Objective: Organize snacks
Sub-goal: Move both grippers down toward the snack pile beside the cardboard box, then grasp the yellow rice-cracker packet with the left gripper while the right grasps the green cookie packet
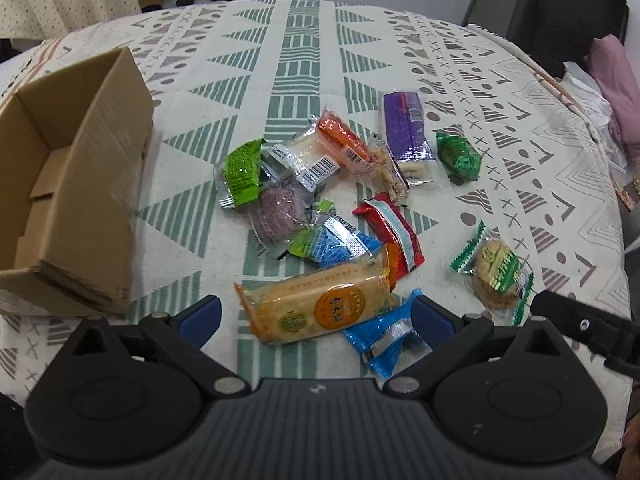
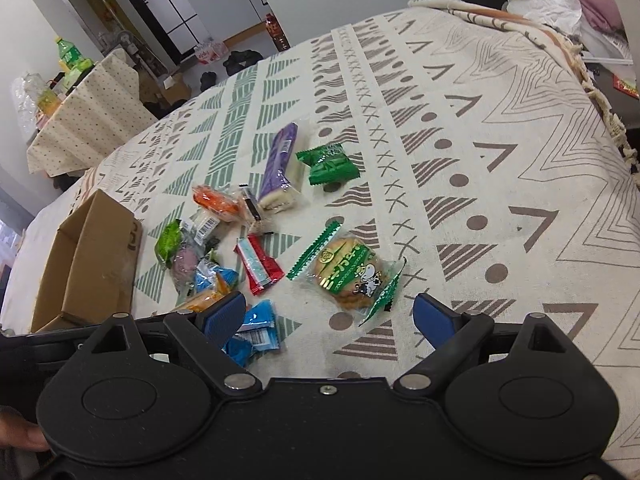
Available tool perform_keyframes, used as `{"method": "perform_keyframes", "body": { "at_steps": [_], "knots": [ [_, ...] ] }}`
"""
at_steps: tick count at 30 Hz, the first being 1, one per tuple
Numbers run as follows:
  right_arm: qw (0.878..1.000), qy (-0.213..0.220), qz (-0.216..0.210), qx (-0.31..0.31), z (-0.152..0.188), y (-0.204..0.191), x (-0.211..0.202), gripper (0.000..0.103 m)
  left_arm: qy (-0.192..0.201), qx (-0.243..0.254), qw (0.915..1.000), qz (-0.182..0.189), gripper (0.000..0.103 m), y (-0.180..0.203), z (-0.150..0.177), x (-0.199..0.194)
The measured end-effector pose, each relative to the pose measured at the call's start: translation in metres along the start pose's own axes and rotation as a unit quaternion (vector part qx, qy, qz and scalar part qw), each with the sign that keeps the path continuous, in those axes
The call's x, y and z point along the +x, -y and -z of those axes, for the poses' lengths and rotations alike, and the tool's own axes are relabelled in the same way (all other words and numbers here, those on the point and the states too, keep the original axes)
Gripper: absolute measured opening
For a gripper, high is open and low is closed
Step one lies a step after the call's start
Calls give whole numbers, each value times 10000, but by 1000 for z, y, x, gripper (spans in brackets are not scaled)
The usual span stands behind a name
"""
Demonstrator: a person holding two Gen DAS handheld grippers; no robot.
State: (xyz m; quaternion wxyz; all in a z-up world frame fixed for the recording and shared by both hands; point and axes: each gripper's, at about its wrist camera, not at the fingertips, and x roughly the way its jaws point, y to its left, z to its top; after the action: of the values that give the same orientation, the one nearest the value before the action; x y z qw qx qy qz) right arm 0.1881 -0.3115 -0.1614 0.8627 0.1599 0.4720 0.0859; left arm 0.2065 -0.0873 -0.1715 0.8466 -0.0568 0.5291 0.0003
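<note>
At the far left sat the box (image 1: 76, 184), open-topped, and as far as I could see into it, nothing lay inside but its own folded flaps; no snack had gone in yet. Right of it the snacks lay loose on the patterned surface (image 1: 520, 92): a green pack (image 1: 241, 170), a purple cake (image 1: 276, 214), an orange wafer (image 1: 320, 306) nearest me, a blue pack (image 1: 380, 338) touching its lower right corner, a red bar (image 1: 390, 230), a purple bar (image 1: 406, 132), a green candy (image 1: 458, 156), and the cookie (image 1: 496, 272) off by itself to the right. My left gripper (image 1: 318, 314) hung over the orange wafer with its jaws wide apart and nothing held; the wafer lay between the pads, untouched as far as I could tell. My right gripper (image 2: 330, 316) stood wide too, holding nothing, with the cookie (image 2: 348, 272) just ahead of it and apart from the rest. I judged the step to be the first pick. To do it well I needed to come down squarely across the wafer's short width, keep the right pad clear of the blue pack so it would not be dragged along, close gently on the soft wrapper, then lift straight before swinging left to the box.
</note>
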Motion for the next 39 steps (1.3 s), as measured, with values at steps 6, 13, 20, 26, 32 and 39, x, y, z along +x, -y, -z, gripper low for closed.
{"method": "perform_keyframes", "body": {
  "at_steps": [6, 13, 20, 26, 32, 39],
  "knots": [
    [9994, -345, 20, -10, -5, 5, 20, 91, -69, -324, 9994, -24, 101, 4, -4, 15],
    [9987, -492, 104, 8, -10, 11, 35, 90, -57, -599, 9978, -269, 102, 8, -5, 31],
    [9985, -508, 154, -121, -18, 11, 48, 90, -163, -742, 9957, -525, 101, 7, 1, 42],
    [9968, -566, 305, -466, -21, 2, 61, 92, -226, -889, 9945, -504, 94, 1, 4, 43],
    [9929, -539, 496, -937, -23, -11, 71, 92, -209, -904, 9944, -515, 84, -3, 3, 36],
    [9860, -729, 652, -1350, -23, -19, 82, 72, -93, -861, 9946, -577, 81, -3, 2, 24]
  ]
}}
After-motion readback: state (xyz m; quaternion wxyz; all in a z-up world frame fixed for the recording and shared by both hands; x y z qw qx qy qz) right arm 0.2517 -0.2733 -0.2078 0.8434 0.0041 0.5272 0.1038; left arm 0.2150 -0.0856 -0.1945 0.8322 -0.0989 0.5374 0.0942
